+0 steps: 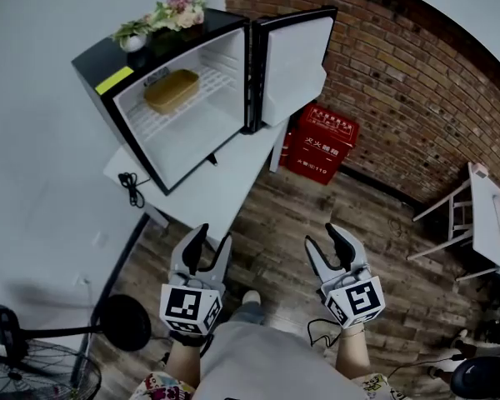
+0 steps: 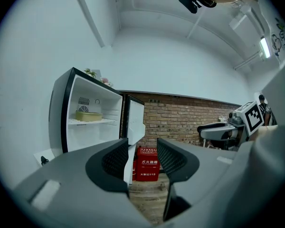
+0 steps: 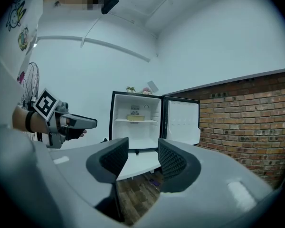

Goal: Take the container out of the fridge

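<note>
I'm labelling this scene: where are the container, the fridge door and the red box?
container (image 1: 172,90): head view, middle of its body.
fridge door (image 1: 298,69): head view, white inner panel.
red box (image 1: 321,142): head view, printed face.

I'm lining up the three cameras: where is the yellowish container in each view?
Head view: container upper left, on the fridge shelf.
Left gripper view: container left of centre, at mid height.
Right gripper view: container near centre.
Shared landmark: open fridge door, right of the container everywhere.
</note>
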The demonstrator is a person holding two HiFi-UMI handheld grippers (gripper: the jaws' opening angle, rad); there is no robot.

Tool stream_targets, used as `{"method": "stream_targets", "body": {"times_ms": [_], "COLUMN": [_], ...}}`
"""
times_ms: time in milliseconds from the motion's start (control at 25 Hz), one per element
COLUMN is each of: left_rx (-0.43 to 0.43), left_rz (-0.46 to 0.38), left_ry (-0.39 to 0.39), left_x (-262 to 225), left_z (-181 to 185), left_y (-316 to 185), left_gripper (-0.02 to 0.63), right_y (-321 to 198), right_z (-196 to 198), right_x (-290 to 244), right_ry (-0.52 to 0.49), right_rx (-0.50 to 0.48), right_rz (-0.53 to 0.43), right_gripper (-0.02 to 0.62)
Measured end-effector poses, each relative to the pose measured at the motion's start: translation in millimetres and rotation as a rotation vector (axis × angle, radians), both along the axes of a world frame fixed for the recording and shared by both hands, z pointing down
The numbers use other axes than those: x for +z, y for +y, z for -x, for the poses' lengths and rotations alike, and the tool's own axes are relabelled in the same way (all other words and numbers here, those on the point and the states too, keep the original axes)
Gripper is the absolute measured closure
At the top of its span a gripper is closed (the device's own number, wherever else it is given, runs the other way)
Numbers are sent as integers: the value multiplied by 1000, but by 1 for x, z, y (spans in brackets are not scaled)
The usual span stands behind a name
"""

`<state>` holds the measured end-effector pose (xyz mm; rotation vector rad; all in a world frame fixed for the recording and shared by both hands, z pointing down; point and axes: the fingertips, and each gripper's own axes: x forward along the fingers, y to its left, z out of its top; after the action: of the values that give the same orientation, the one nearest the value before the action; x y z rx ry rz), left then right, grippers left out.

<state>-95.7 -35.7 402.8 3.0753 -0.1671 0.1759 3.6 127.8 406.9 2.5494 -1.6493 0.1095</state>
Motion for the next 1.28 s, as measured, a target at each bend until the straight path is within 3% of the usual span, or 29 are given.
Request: {"method": "stream_targets", "body": {"times_ms": [760, 1280], "left_rx": [-110, -350], "left_rz": [21, -8], "left_ry": [-22, -19], "left_x": [17, 12], "left_z": [-26, -86], "left_y": [-82, -129], "left_gripper": [387, 354], "right_y": [-91, -183], "right_z": [-58, -146], "right_x": [16, 8], "right_ry": [-45, -33], "right_rx": [-102, -361], "right_rz": [18, -17], "right_gripper": [374, 373]}}
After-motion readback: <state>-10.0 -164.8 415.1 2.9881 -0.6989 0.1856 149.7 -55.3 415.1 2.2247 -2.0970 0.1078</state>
